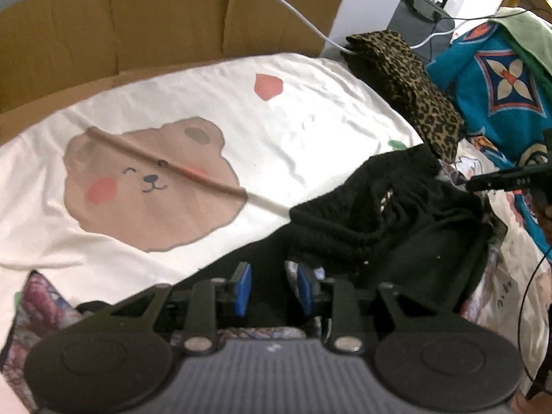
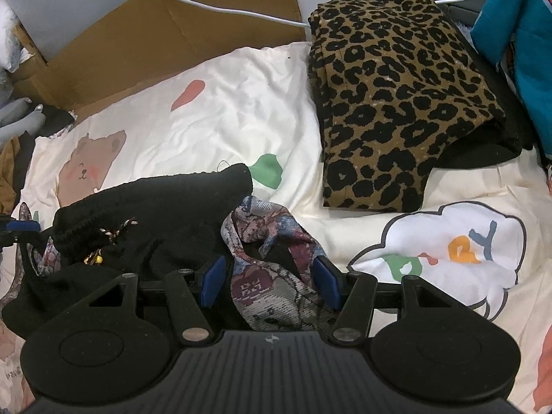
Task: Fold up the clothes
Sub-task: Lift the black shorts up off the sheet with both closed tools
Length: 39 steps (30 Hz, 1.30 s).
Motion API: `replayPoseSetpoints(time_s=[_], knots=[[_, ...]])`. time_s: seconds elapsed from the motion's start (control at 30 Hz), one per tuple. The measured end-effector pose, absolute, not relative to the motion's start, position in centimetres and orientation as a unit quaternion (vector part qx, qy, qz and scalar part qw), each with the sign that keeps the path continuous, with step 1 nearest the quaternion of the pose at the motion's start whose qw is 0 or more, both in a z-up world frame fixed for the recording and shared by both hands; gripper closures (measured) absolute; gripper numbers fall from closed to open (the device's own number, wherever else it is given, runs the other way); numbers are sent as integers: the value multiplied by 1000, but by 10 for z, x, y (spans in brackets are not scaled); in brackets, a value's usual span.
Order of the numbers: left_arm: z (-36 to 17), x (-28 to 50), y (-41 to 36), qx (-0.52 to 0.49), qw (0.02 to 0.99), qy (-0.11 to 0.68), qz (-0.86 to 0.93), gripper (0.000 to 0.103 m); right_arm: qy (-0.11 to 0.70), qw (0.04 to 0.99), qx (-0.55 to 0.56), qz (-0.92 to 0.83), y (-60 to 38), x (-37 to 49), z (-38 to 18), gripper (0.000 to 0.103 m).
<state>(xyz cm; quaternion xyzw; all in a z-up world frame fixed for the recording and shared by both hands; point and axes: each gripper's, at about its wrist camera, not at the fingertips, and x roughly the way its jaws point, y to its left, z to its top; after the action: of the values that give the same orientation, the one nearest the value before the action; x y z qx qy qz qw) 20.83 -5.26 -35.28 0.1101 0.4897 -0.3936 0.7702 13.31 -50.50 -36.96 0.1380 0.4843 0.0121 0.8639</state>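
Your left tongs (image 1: 272, 289) are partly open over the black knit garment (image 1: 390, 214) crumpled on the near bed (image 1: 293, 131), gripping nothing, while your right tongs (image 2: 267, 281) straddle its patterned lining (image 2: 272, 276) wide, probably to spread it flat before folding.

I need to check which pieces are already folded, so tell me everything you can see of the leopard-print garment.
The leopard-print garment is tan fabric covered in black spots, thick and woven-looking, with a black lining or inner layer showing along its right-hand edge. It is folded into a neat, roughly rectangular stack of several layers and lies flat on the cream cartoon-print sheet, at its far right. A white cable runs up to its far corner. Neither gripper touches it; the crumpled black garment lies apart, nearer the cameras.
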Motion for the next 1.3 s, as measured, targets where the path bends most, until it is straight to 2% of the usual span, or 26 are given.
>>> replayPoseSetpoints(time_s=[0.2, 0.33, 0.37, 0.73, 0.9, 0.97, 1.17, 1.27, 1.3], knots=[[-375, 216, -52, 79, 755, 516, -396, 73, 479, 867, 138, 2, -513, 135, -368, 40], [-390, 217, -53, 70, 744, 533, -397, 73, 475, 870, 134, 0, -516, 142, -368, 57], [-392, 217, -53, 64, 742, 535, -399, 73, 473, 871, 134, 0, -517, 144, -368, 58], [-404, 221, -62, 49, 733, 541, -410, 74, 481, 869, 109, 44, -516, 186, -386, 58], [-405, 222, -69, 56, 724, 546, -418, 82, 509, 853, 82, 75, -504, 197, -401, 58], [-402, 220, -72, 74, 720, 540, -429, 90, 515, 849, 77, 86, -499, 199, -403, 60], [-400, 220, -65, 41, 734, 529, -424, 95, 521, 841, 74, 122, -488, 192, -401, 61], [-391, 217, -58, 40, 735, 524, -429, 96, 518, 840, 106, 124, -490, 186, -404, 70], [-387, 218, -56, 45, 735, 520, -432, 96, 515, 841, 106, 128, -488, 185, -405, 79]])
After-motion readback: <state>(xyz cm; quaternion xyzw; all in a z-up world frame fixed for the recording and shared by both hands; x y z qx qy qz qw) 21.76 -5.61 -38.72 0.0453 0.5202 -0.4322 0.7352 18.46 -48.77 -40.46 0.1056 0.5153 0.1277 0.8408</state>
